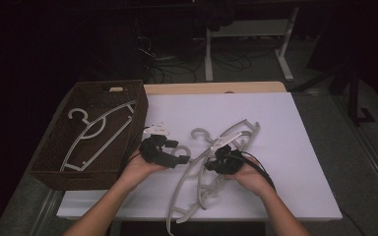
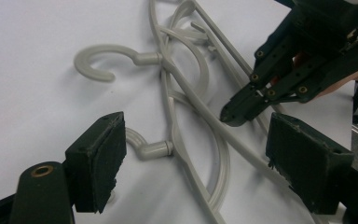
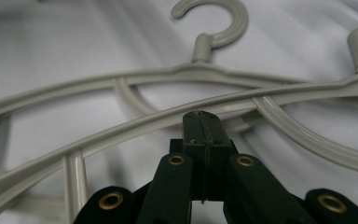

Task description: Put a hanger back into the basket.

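A loose pile of grey plastic hangers [image 1: 211, 162] lies on the white table [image 1: 295, 147], between the two hands and a little toward the person. They are thin, pale and matte, each with a curved shoulder bar, an inner arc brace, short cross struts near the ends and a round hook set in a stubby collar. The bars cross one another; one hook [image 2: 103, 63] curls open on the bare table, and another [image 2: 144, 145] sits just beside the left tongs' pad.

The left tongs [image 2: 193, 161] stand open over the pile, with hanger bars running between the pads and untouched by them. The right tongs [image 3: 202, 126] are shut, pads pressed together with nothing between them, their tip right at a curved hanger bar; whether it touches I cannot tell.

A brown wicker basket [image 1: 54, 147] sits at the table's left edge with one more hanger [image 1: 96, 130] lying inside.
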The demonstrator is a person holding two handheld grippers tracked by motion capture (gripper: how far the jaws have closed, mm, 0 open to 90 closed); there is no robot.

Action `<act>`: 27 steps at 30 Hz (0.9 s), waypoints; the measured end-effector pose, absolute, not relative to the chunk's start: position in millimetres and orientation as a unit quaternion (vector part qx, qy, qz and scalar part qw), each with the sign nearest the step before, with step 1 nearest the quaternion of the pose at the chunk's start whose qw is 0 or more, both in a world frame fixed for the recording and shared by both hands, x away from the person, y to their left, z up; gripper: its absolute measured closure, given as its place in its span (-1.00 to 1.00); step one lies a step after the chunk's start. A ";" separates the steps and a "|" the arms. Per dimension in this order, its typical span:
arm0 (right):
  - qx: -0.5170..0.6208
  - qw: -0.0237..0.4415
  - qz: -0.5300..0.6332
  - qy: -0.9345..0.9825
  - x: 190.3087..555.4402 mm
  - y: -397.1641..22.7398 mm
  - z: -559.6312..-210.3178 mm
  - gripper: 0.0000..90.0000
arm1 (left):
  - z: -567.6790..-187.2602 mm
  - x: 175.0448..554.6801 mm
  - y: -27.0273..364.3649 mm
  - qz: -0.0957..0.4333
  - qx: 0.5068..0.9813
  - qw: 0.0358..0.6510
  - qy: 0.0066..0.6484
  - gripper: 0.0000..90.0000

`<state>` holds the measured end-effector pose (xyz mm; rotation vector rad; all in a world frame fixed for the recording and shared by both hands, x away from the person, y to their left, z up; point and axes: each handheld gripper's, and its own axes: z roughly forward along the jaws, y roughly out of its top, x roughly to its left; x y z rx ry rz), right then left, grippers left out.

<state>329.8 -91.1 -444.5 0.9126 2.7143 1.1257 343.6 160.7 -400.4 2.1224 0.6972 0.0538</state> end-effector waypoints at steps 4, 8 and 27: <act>0.293 0.034 0.365 0.883 334.5 -81.2 -446.8 0.98 | -406.6 346.0 157.5 0.018 0.858 0.430 0.282 -0.54; 0.288 0.048 0.364 0.885 330.9 -83.2 -443.3 0.98 | -413.7 349.5 152.4 0.018 0.861 0.422 0.284 -0.52; 0.387 0.123 0.402 0.820 316.2 -173.5 -426.8 -0.30 | -442.5 381.6 96.1 0.023 0.887 0.369 0.277 -0.23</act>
